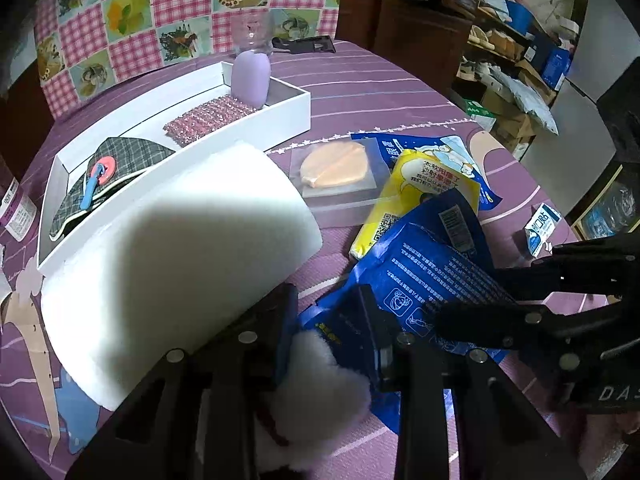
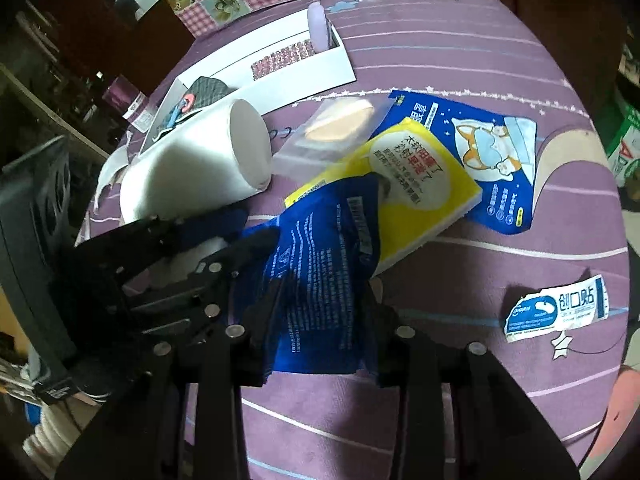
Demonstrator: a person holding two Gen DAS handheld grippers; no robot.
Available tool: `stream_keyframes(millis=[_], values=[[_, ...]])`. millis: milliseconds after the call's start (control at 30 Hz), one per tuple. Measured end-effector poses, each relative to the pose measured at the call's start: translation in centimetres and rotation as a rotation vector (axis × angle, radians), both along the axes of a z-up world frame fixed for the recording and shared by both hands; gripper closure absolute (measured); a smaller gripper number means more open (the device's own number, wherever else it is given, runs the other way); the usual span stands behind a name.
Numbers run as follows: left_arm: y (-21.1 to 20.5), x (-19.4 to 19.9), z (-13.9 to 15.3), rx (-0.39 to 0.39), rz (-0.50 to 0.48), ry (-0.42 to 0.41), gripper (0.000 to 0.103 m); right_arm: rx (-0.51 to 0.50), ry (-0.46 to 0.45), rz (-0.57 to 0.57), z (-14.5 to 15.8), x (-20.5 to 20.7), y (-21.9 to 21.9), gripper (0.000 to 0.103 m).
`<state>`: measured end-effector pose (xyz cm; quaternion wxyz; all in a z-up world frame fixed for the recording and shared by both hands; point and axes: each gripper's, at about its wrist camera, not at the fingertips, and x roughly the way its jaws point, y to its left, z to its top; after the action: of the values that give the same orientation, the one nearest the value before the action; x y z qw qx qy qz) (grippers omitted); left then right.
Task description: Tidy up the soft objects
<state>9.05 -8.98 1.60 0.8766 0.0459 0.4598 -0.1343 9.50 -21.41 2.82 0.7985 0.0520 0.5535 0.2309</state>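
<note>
Sitting on the tabletop [image 2: 460,52], the blue packet [image 2: 320,280] is clamped by the right gripper [image 2: 320,320], and a white fluffy thing [image 1: 320,380] by the left gripper [image 1: 328,320].

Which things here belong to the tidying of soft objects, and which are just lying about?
Job: white box, paper roll, orange puff, yellow tissue pack, blue packet, white fluffy piece.
Lying about: glass, black clip, labelled bottle.
</note>
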Motion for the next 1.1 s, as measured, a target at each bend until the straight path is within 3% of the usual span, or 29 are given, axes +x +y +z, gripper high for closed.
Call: stream_keyframes(millis=[100, 200, 500, 833, 1100], values=[[-0.1, -0.1, 0.0, 0.008, 0.000, -0.014, 0.074, 0.043, -0.004, 0.003, 0.3, -0.1, -0.7, 0.088], [0.1, -0.2, 0.4, -0.002, 0.000, -0.026, 0.074, 0.086, -0.031, 0.008, 1.1, -0.5, -1.0, 0.092], [1.7, -1.0, 3.1, -0.096, 0.026, -0.116, 0.074, 0.251, -0.137, -0.011, 3.7, -1.6, -2.6, 0.094], [1.5, -2.3, 4.4, -0.039, 0.015, -0.207, 0.073, 0.308, -0.233, -0.056, 4.8, -1.9, -3.0, 0.094], [4.9, -4.0, 5.7, -0.093, 0.083, -0.245, 0.055, 0.273, -0.287, -0.080, 4.9, -2.2, -2.1, 0.094]])
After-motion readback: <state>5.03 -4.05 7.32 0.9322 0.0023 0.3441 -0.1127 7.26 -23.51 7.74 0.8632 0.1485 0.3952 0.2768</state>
